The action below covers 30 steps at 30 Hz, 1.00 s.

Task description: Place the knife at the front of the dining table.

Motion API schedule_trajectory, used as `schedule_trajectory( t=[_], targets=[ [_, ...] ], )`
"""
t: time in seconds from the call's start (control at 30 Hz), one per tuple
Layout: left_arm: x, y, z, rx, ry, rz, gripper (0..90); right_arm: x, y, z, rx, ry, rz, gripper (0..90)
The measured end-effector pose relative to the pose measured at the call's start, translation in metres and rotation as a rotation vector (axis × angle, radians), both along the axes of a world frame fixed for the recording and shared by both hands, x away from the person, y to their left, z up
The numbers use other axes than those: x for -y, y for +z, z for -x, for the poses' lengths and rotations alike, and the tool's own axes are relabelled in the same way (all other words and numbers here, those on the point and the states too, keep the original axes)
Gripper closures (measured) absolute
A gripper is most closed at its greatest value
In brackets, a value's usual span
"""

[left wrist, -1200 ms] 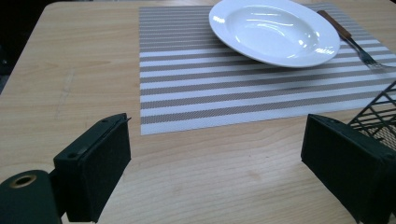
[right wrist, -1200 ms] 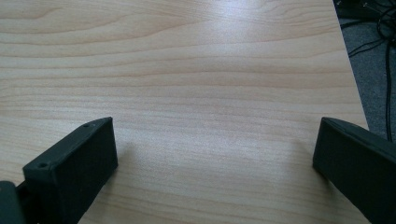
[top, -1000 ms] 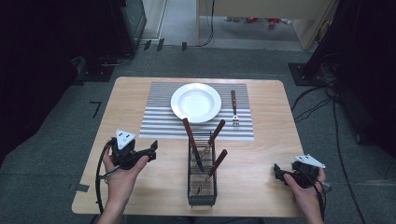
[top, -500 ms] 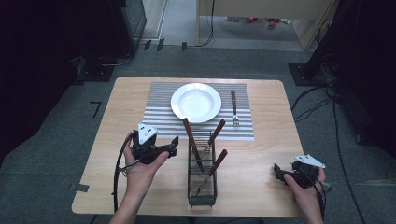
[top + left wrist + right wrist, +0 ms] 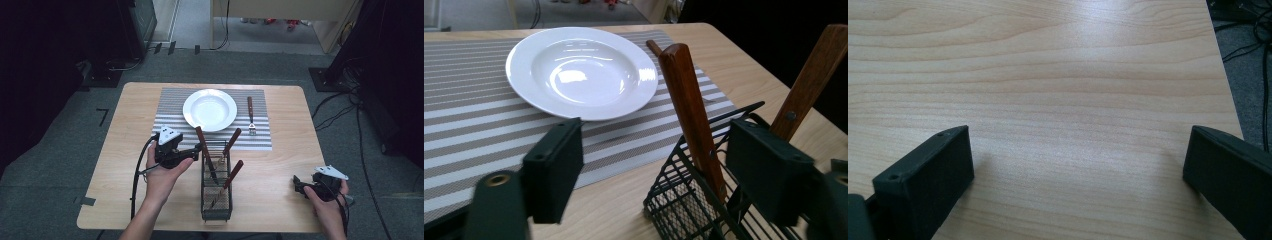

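A black wire cutlery basket (image 5: 216,202) stands at the table's front centre and holds three wooden-handled utensils. My left gripper (image 5: 199,149) is level at the basket's left rim. Its jaws have just been closing around the leftmost upright handle (image 5: 201,139). In the left gripper view that brown handle (image 5: 689,110) stands between the two black jaws with a gap on each side, so the left gripper (image 5: 659,152) is open. A second handle (image 5: 814,75) rises behind the right jaw. My right gripper (image 5: 299,184) rests open over bare wood (image 5: 1078,100) at the front right.
A white plate (image 5: 210,110) sits on a striped placemat (image 5: 170,107) at the back centre. A wooden-handled fork (image 5: 251,116) lies on the mat, right of the plate. The table's right edge (image 5: 1225,65) is close to my right gripper. Cables lie on the floor.
My left gripper has moved right from the table's left side to the basket, and its jaws now flank the leftmost handle. The right gripper has stayed put.
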<state>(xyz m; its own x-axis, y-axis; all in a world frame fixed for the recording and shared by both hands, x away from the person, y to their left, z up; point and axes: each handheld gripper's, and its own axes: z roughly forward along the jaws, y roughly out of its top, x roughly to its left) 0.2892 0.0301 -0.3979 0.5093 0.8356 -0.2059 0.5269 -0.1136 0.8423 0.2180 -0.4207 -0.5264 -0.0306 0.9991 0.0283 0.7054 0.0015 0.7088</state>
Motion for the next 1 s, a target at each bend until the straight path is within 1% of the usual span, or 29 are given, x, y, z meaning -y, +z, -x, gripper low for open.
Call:
schedule_trajectory(
  t=[0.1,0.13,0.17,0.2,0.23,0.3,0.37,0.4,0.43,0.5,0.6,0.67,0.83,0.9,0.93,0.97,1.0],
  targets=[
    [0.0,-0.001,-0.005,-0.012,-0.024,0.031,35.4,0.0,0.0,0.0,-0.001,0.002,0.001,0.0],
    [0.001,-0.001,-0.006,-0.019,-0.034,0.04,35.4,0.0,0.0,0.0,-0.001,0.002,0.001,0.0],
    [0.003,-0.002,-0.008,-0.024,-0.037,0.036,37.2,0.0,0.0,0.0,0.0,0.0,0.0,0.0],
    [0.003,-0.002,-0.009,-0.023,-0.039,0.032,43.0,0.0,0.0,0.0,0.0,0.001,0.0,0.0],
    [0.004,-0.002,-0.01,-0.022,-0.046,0.031,43.0,0.0,0.0,0.0,0.0,0.001,0.0,0.0],
    [0.007,-0.003,-0.011,-0.025,-0.071,0.043,48.2,0.0,0.0,0.0,0.0,0.0,0.0,0.0],
    [0.009,-0.002,-0.013,-0.029,-0.11,0.054,56.6,0.0,0.0,0.0,0.0,0.0,0.0,0.0],
    [0.01,-0.002,-0.013,-0.025,-0.126,0.052,62.1,0.0,0.0,0.0,0.0,0.0,-0.001,0.0],
    [0.012,-0.002,-0.013,-0.02,-0.136,0.037,65.2,0.0,0.0,0.0,0.0,0.0,0.0,0.0],
    [0.014,-0.003,-0.013,-0.015,-0.146,0.025,66.3,0.0,0.0,0.0,0.0,0.0,0.0,0.0],
    [0.014,-0.003,-0.015,-0.022,-0.157,0.043,67.7,0.0,0.0,0.0,0.0,0.0,0.0,0.0],
    [0.014,-0.003,-0.015,-0.02,-0.168,0.039,68.3,0.0,0.0,0.0,0.0,-0.001,-0.001,0.0],
    [0.015,0.001,-0.012,-0.013,-0.202,0.076,71.0,0.0,0.0,0.0,0.0,0.0,0.0,0.0],
    [0.016,0.003,-0.01,-0.013,-0.22,0.101,72.7,0.0,0.0,0.0,0.0,0.001,0.001,0.0],
    [0.016,0.003,-0.01,-0.013,-0.22,0.101,73.1,0.0,0.0,0.0,0.0,0.001,0.001,0.0],
    [0.016,0.004,-0.009,-0.014,-0.228,0.118,73.6,0.0,0.0,0.0,0.0,0.001,0.001,0.0],
    [0.016,0.004,-0.009,-0.014,-0.228,0.118,74.0,0.0,0.0,0.0,0.0,0.001,0.001,0.0]
  ],
)
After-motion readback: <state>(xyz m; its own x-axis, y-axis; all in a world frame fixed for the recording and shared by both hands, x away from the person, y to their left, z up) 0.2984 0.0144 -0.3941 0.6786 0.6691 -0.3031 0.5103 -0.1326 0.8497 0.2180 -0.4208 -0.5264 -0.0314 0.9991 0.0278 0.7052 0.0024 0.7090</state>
